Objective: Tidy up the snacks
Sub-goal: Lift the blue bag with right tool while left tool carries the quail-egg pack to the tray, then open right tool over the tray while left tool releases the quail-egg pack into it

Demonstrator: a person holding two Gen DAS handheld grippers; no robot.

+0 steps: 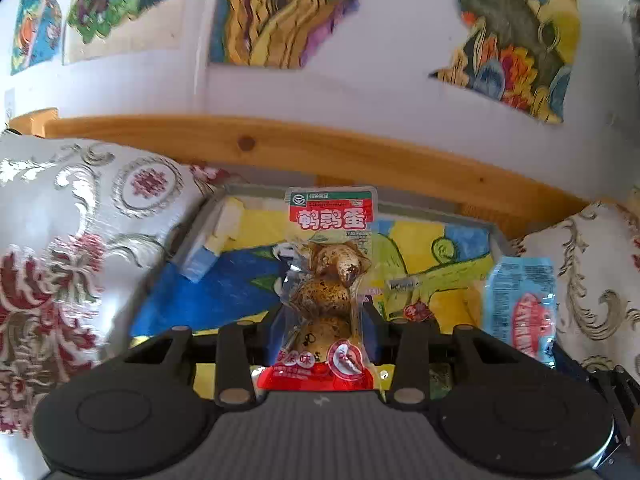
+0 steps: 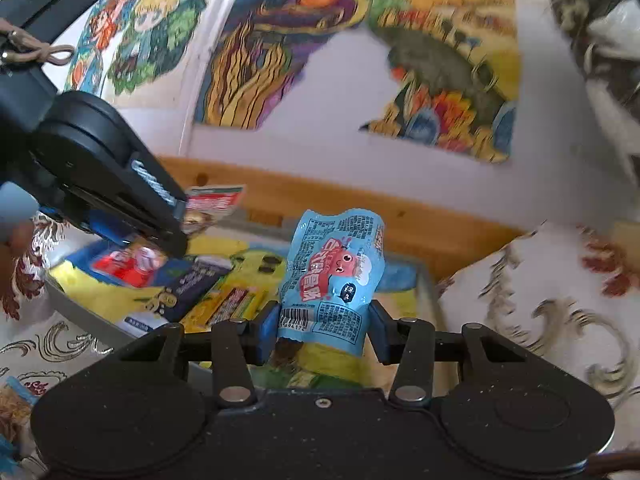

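1. Jaws of the left gripper [image 1: 320,320] are clamped on the lower half of a clear-and-red vacuum pack of speckled quail eggs [image 1: 330,280], which stands upright at frame centre with its long axis running up and away from the jaws.
2. Jaws of the right gripper [image 2: 324,328] pinch the bottom edge of a light-blue printed snack pouch [image 2: 334,272], also upright, its top curling slightly.
3. Both packets hang above a shallow grey tray lined with a yellow-and-blue drawing [image 1: 496,236]; the tray lies below and ahead of each pair of jaws.
4. In the right wrist view, the left gripper sits at upper left, over the tray's left part where a dark packet [image 2: 192,288] and a yellow bar [image 2: 232,304] already lie.
5. Judging by this, each packet needs only lowering forward into the tray; the left hand looks nearer its spot.
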